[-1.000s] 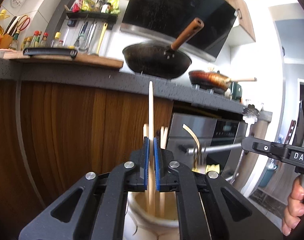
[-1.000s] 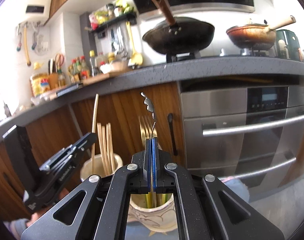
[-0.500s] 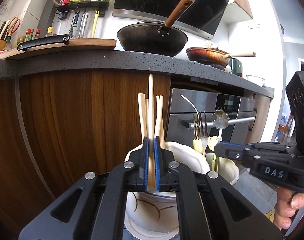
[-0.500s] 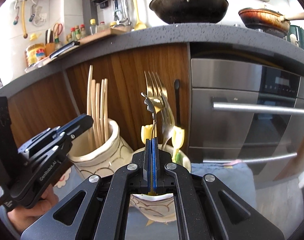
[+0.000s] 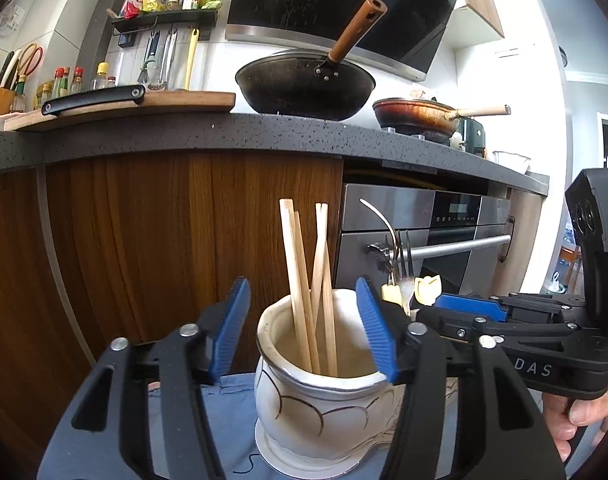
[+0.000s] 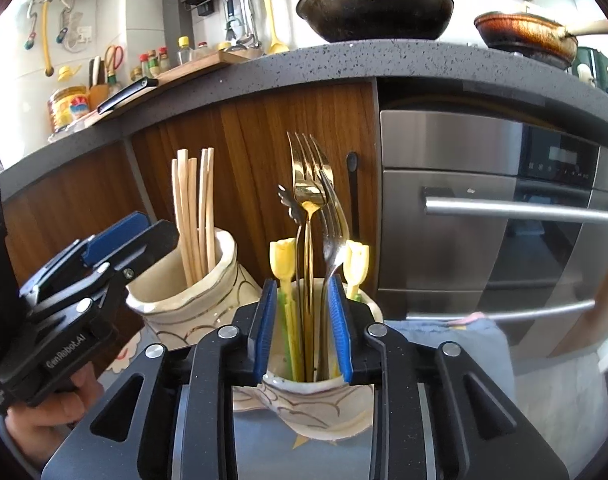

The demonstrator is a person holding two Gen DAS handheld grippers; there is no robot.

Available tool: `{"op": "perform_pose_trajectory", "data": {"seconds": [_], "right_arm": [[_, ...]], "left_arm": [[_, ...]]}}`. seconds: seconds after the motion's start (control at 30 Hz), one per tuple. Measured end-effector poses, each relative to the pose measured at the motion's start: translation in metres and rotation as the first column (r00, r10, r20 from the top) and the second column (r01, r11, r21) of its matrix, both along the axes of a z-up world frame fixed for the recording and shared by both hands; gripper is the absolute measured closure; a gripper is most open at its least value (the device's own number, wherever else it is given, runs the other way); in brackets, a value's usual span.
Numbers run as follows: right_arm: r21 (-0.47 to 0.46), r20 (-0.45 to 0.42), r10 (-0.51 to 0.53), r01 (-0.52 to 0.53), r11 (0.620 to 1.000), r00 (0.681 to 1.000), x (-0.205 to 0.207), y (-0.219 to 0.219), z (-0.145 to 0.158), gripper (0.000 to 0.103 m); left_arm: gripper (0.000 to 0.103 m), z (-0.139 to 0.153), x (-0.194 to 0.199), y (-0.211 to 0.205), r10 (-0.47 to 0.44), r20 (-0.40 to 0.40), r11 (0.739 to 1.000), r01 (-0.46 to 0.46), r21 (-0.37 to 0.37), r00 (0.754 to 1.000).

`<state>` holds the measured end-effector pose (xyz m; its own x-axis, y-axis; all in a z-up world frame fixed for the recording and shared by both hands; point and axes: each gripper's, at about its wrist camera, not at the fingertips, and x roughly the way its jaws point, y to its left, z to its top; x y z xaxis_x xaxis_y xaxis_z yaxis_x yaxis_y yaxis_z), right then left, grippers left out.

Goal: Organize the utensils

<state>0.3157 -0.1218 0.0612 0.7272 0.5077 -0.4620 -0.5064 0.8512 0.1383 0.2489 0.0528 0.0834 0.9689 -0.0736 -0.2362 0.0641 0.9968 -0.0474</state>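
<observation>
A white ceramic jar holds several wooden chopsticks. My left gripper is open, its blue pads on either side of the jar's mouth, touching nothing. In the right wrist view that jar stands at the left with the chopsticks. A second jar holds gold and silver forks, a small dark spoon and yellow tulip-topped utensils. My right gripper is open around these handles above the jar's mouth.
Both jars stand on a blue cloth before wooden cabinet doors and a steel oven. Above is a dark counter with a black wok, a frying pan and a cutting board.
Both grippers came down over the jars and opened. The left let a chopstick go into the chopstick jar; the right let the small spoon go into the fork jar.
</observation>
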Motion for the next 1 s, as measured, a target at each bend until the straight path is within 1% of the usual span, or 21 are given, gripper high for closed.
{"op": "perform_pose_trajectory", "data": {"seconds": [0.03,0.1,0.13,0.2,0.23,0.27,0.33,0.4,0.5,0.67,0.77,0.83,1.0], "right_arm": [[-0.008,0.016,0.0,0.0,1.0,1.0,-0.004,-0.001,0.001,0.071],[-0.01,0.04,-0.002,0.002,1.0,0.999,-0.01,-0.004,0.003,0.062],[-0.009,0.05,-0.002,0.002,1.0,0.999,-0.012,-0.006,0.004,0.06],[-0.009,0.068,-0.005,0.006,1.0,0.998,-0.018,-0.009,0.006,0.052],[-0.008,0.078,-0.007,0.008,1.0,0.997,-0.021,-0.012,0.007,0.049],[-0.006,0.087,-0.008,0.009,1.0,0.996,-0.024,-0.014,0.008,0.044],[-0.005,0.102,-0.015,0.015,1.0,0.995,-0.03,-0.017,0.009,0.041],[-0.006,0.115,-0.023,0.024,1.0,0.993,-0.034,-0.02,0.01,0.034],[0.008,0.135,-0.033,0.032,0.999,0.99,-0.041,-0.026,0.013,0.025],[0.024,0.153,-0.027,0.024,0.999,0.988,-0.057,-0.031,0.018,0.017],[0.024,0.172,-0.02,0.016,1.0,0.985,-0.068,-0.031,0.02,0.011],[0.021,0.184,-0.014,0.011,1.0,0.983,-0.073,-0.031,0.02,0.01],[0.015,0.183,0.0,-0.003,1.0,0.983,-0.083,-0.033,0.013,0.007]], "left_arm": [[0.04,0.001,-0.002,0.001,0.002,0.005,1.0,-0.002,0.0,1.0],[0.036,0.004,-0.007,0.002,0.005,0.016,1.0,-0.005,0.002,1.0],[0.034,0.005,-0.008,0.003,0.006,0.02,1.0,-0.006,0.004,1.0],[0.031,0.008,-0.014,0.004,0.007,0.028,1.0,-0.007,0.006,1.0],[0.028,0.009,-0.016,0.004,0.006,0.031,1.0,-0.006,0.008,0.999],[0.025,0.01,-0.019,0.004,0.006,0.036,1.0,-0.007,0.012,0.999],[0.017,0.012,-0.027,0.004,0.01,0.05,1.0,-0.012,0.025,0.999],[0.011,0.014,-0.033,0.004,0.017,0.057,0.999,-0.019,0.026,0.998],[0.006,0.019,-0.044,0.005,0.026,0.065,0.999,-0.027,0.02,0.998],[0.006,0.025,-0.061,0.003,0.025,0.07,0.999,-0.027,0.029,0.997],[0.006,0.027,-0.071,0.003,0.025,0.059,0.999,-0.027,0.026,0.998],[0.005,0.027,-0.077,0.003,0.023,0.054,0.999,-0.025,0.025,0.998],[0.005,0.027,-0.093,0.004,0.03,0.055,0.999,-0.031,0.021,0.998]]}}
